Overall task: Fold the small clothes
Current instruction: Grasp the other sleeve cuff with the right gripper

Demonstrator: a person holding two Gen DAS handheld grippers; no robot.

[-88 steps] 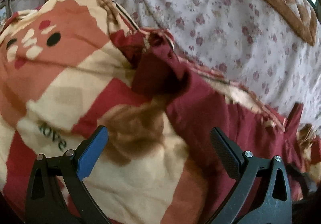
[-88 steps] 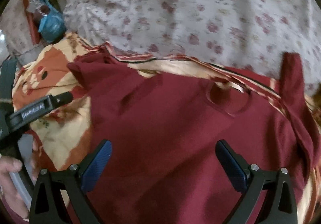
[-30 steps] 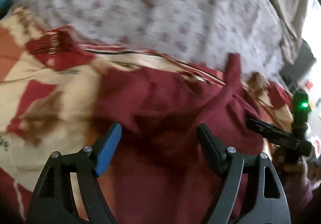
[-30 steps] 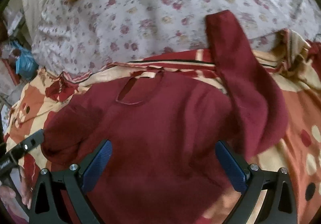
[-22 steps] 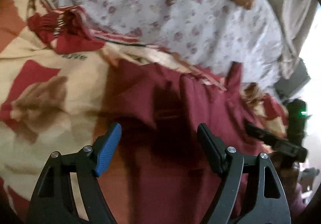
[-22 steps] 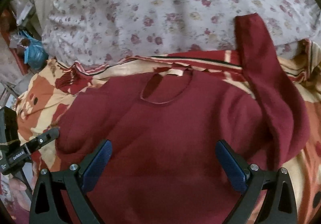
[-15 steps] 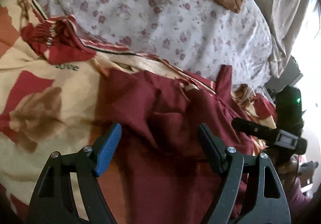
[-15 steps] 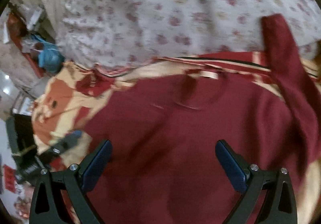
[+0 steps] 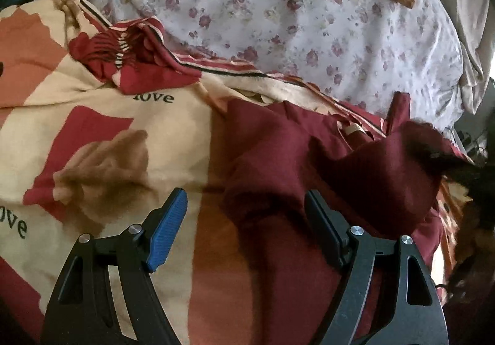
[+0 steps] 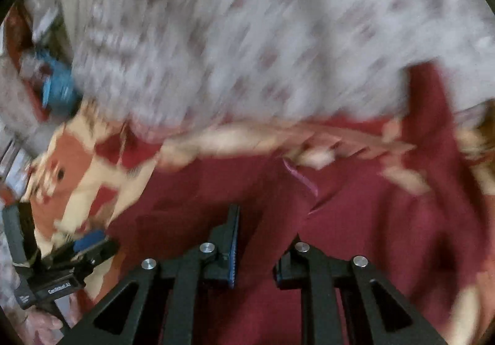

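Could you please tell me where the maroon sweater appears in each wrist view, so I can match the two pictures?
Left wrist view: the maroon sweater fills the lower right, bunched beyond the left gripper.
Right wrist view: it covers the lower half, and a fold runs between the fingers of the right gripper.
Shared landmark: the floral quilt across the top.

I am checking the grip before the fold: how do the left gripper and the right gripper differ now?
The left gripper has its jaws wide open over the maroon top, holding nothing; the right gripper has its jaws closed on a fold of that top. The left view is sharp, the right blurred. Both have black frames.
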